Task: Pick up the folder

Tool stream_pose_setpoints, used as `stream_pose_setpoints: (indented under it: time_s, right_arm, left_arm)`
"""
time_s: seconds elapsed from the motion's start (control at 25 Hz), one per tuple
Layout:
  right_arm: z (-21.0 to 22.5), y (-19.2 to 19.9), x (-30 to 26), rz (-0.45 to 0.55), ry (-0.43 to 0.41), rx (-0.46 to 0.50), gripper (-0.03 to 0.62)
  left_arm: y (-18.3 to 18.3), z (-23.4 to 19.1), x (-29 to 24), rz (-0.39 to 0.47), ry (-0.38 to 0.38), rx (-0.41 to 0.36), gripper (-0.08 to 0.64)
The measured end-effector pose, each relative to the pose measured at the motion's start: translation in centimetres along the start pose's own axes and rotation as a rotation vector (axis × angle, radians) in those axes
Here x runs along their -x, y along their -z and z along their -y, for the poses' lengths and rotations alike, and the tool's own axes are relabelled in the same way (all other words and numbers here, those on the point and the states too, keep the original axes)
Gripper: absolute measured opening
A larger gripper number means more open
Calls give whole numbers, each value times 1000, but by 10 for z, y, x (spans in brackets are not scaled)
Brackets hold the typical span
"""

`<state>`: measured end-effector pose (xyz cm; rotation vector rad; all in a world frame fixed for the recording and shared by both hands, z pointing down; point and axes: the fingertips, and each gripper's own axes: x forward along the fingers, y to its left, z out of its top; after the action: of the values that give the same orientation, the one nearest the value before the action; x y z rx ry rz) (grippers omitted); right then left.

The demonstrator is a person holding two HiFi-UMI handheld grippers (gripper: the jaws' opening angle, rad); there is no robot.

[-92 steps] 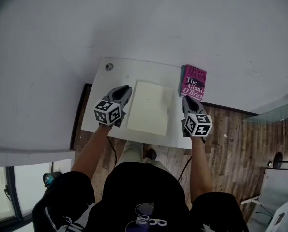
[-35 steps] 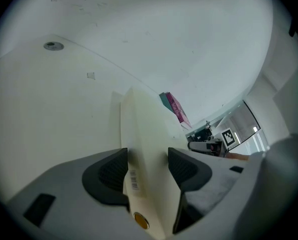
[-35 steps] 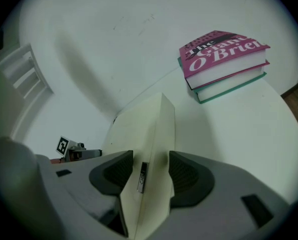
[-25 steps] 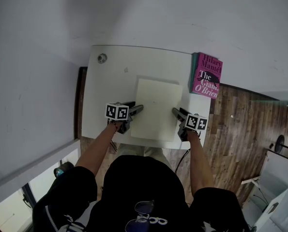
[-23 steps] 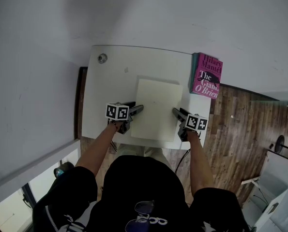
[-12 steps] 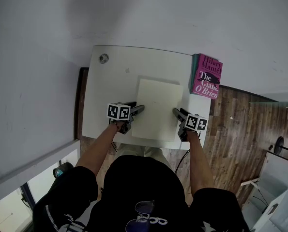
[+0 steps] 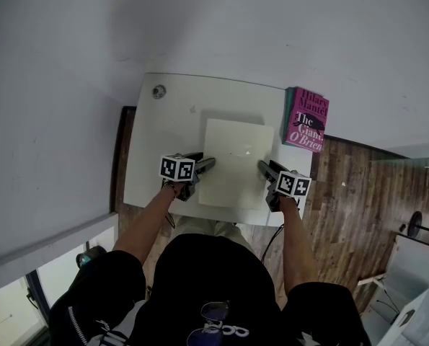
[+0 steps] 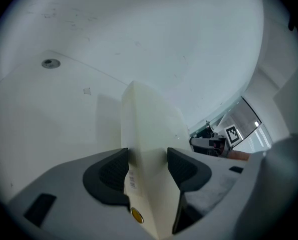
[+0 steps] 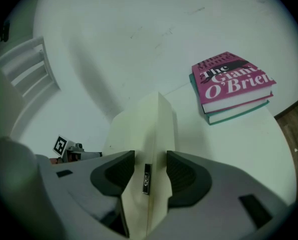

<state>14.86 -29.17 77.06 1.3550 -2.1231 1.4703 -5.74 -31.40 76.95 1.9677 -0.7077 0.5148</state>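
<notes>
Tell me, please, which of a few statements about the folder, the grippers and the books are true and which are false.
1. The left gripper grips the folder. True.
2. The right gripper is empty. False: the folder sits between its jaws, which have just been closing.
3. The pink book lies on a teal book. True.
4. The books rest on the folder. False: they lie apart from it, at the table's corner.

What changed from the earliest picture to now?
The left gripper and right gripper drew back toward the person from beside the cream folder and clamped its left and right edges. The right gripper's jaws have just been closing on that edge. The pink book and white table stayed put.
</notes>
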Motion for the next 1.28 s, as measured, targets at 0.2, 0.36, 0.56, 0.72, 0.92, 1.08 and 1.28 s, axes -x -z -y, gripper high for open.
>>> stream_pose_setpoints:
  time_s: [0.2, 0.36, 0.56, 0.72, 0.92, 1.08, 1.28]
  right_arm:
    - [-14, -17, 13, 41, -18, 60, 213]
    - [-24, -34, 24, 81, -26, 111, 213]
    - [-46, -50, 41, 129, -39, 175, 213]
    - [-60, -63, 57, 165, -42, 238, 212]
    - [-81, -79, 77, 214, -58, 297, 209]
    - [-94, -96, 94, 261, -71, 334, 209]
    - [-114, -113, 117, 317, -88, 384, 209]
  left_arm:
    - [-15, 17, 12, 47, 2, -49, 255]
    - [-28, 29, 21, 80, -9, -101, 255]
    - [-43, 47, 40, 134, -23, -168, 255]
    - [-55, 62, 52, 186, -42, -222, 255]
    - [-70, 84, 72, 250, -59, -285, 253]
    - [-85, 103, 86, 299, -65, -330, 253]
    - [-101, 128, 106, 356, -71, -389, 253]
